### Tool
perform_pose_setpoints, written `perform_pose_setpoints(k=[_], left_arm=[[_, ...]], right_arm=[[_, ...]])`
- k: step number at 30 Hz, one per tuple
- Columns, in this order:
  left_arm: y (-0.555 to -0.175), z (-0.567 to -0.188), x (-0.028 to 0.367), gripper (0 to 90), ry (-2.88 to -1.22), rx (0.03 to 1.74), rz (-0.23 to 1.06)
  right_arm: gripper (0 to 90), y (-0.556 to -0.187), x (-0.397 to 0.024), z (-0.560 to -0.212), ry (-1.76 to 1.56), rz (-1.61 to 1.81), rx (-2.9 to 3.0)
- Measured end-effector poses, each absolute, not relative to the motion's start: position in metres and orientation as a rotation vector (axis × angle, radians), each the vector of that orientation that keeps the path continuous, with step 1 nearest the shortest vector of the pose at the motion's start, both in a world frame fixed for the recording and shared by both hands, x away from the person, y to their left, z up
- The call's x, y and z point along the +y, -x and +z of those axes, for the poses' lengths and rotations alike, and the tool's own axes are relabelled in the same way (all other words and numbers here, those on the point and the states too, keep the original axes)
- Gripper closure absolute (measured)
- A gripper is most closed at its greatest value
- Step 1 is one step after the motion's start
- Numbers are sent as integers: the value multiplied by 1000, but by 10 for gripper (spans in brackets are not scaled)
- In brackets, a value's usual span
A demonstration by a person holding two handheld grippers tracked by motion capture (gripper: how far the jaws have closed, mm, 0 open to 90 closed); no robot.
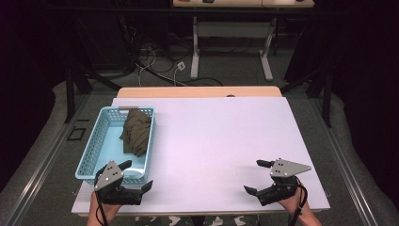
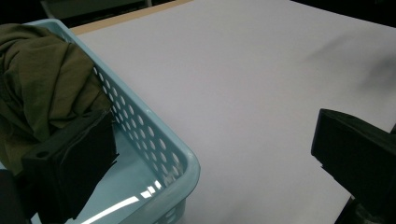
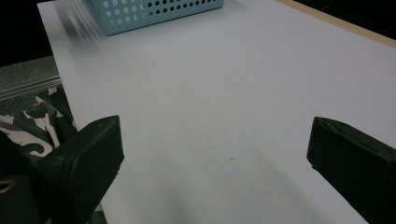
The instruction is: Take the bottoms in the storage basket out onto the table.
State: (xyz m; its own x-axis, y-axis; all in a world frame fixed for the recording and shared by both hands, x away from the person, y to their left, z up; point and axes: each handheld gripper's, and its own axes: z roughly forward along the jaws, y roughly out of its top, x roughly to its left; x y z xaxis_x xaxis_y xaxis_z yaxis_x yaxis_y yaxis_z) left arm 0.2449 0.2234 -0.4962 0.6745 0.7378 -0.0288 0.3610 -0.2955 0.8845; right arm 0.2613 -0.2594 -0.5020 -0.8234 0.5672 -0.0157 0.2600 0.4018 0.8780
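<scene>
A light blue perforated basket (image 1: 89, 155) stands at the left of the white table top (image 1: 221, 141), with a crumpled olive green cloth (image 1: 136, 132) lying in its far right part. My left gripper (image 1: 139, 174) hovers at the basket's near right corner, jaws wide apart and nothing between them. In the left gripper view (image 2: 210, 140) one jaw hangs over the basket's inside, close to the cloth (image 2: 42, 70), and the other over the bare table beyond the rim (image 2: 154, 126). My right gripper (image 1: 252, 175) is open over the near right of the table (image 3: 215, 140), far from the basket (image 3: 154, 11).
A wooden strip (image 1: 197, 92) edges the table at the back. Behind it stand a desk's white legs (image 1: 195, 61) and cables on the floor (image 1: 155, 61). Camouflage-patterned fabric (image 3: 37, 121) lies below the table's near edge.
</scene>
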Motion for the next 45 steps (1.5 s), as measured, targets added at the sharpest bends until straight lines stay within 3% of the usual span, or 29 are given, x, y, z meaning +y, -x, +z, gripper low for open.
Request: perform_pose_setpoints(k=[23, 45], left_arm=[[-251, -493, 218, 0, -1937, 905, 439], [-259, -481, 218, 0, -1946, 940, 487]], right_arm=[[36, -264, -255, -505, -721, 1353, 2391], [39, -266, -254, -507, -710, 1332, 2397]])
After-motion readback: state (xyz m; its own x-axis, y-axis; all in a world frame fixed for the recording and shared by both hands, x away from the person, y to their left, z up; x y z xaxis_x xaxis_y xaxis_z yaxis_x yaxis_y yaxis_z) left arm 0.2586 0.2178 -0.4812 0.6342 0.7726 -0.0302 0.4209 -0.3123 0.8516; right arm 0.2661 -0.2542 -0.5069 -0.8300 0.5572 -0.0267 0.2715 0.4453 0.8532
